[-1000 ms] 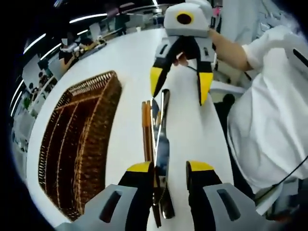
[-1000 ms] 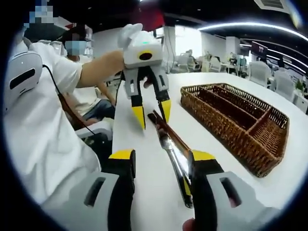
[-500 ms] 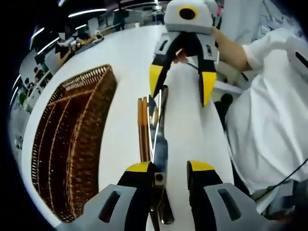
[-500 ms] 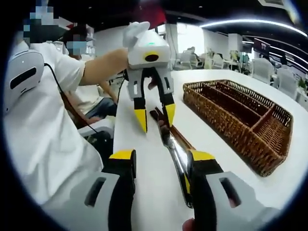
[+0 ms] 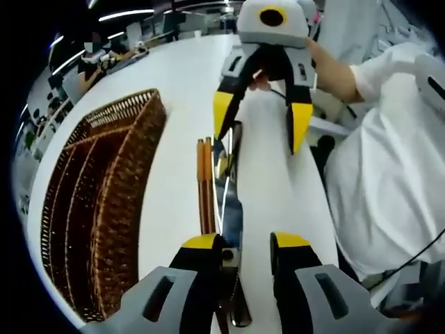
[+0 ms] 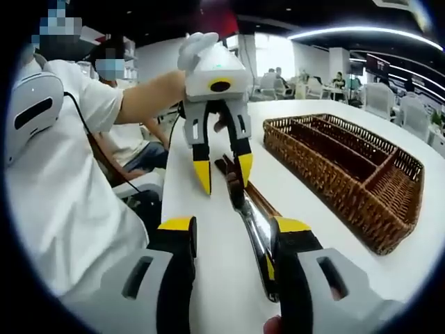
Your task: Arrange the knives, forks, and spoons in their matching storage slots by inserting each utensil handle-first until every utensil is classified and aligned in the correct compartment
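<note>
Two grippers faced each other over a white table (image 5: 174, 83), each hovering above opposite ends of one bundle of utensils (image 5: 221, 188). In the left gripper view the left gripper (image 5: 240, 247) rose from the bottom with its yellow-tipped jaws spread, nothing pinched between them; the bundle ran up between and just past the left jaw. The bundle held at least one knife (image 5: 229, 202) with a shiny blade and two brown wooden handles (image 5: 204, 184) lying side by side along its left; what else lay in the bundle could not be told. At the far end the right gripper (image 5: 257, 122) hung point-down with its jaws also spread, straddling the tip of the bundle without closing on it; whether its left tip touched the metal could not be told. A person's hand and bare forearm (image 5: 334, 69) held it, and a white shirt (image 5: 389, 167) showed at the right.

Left of the bundle, apart from it, lay a brown wicker cutlery tray (image 5: 97, 209), its long slots divided by woven walls.

In the right gripper view the right gripper (image 6: 229, 233) stood open, the knife (image 6: 256, 226) lying against the inside of its right jaw. Beyond, the left gripper (image 6: 222, 170) straddled the far end of the utensils (image 6: 240, 191) with spread jaws. The wicker cutlery tray (image 6: 348, 167) sat to the right on the table (image 6: 299, 202), near but not touching the bundle
</note>
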`<action>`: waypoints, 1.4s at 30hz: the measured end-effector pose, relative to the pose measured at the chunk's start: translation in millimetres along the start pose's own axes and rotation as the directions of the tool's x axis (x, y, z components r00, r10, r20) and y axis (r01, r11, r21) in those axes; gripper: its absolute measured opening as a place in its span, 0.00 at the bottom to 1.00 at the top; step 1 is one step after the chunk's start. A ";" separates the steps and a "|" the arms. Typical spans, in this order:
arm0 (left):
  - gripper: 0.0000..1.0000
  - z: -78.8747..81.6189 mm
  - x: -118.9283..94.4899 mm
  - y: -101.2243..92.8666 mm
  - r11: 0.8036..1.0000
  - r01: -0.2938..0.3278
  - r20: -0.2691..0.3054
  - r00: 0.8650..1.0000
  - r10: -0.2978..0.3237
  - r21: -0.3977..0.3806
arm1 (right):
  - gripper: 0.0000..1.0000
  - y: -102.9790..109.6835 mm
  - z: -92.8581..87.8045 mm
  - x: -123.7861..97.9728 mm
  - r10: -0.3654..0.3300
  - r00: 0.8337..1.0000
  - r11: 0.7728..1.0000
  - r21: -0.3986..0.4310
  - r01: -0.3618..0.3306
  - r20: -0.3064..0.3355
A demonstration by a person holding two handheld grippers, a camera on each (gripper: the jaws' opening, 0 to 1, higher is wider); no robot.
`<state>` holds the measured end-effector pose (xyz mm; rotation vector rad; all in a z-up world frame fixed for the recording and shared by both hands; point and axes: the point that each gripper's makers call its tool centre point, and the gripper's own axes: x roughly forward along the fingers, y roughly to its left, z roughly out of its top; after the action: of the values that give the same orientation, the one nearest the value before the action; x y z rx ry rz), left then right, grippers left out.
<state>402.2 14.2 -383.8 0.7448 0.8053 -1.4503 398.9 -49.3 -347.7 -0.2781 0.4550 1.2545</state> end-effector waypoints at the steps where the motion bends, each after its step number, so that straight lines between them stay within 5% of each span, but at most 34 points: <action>1: 0.28 -1.4 -0.1 -0.3 1.000 0.002 -0.007 1.000 -0.002 -0.005 | 0.44 0.2 0.0 0.1 0.000 1.000 1.000 0.000 0.000 0.000; 42: 0.27 4.0 4.4 -21.1 0.999 0.036 -0.010 0.999 -0.036 0.037 | 0.44 7.9 -2.9 2.4 0.006 1.000 1.000 -0.005 -0.006 0.000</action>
<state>381.1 8.5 -384.5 0.7696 0.8046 -1.4985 391.4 -46.2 -351.0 -0.2810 0.4531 1.2612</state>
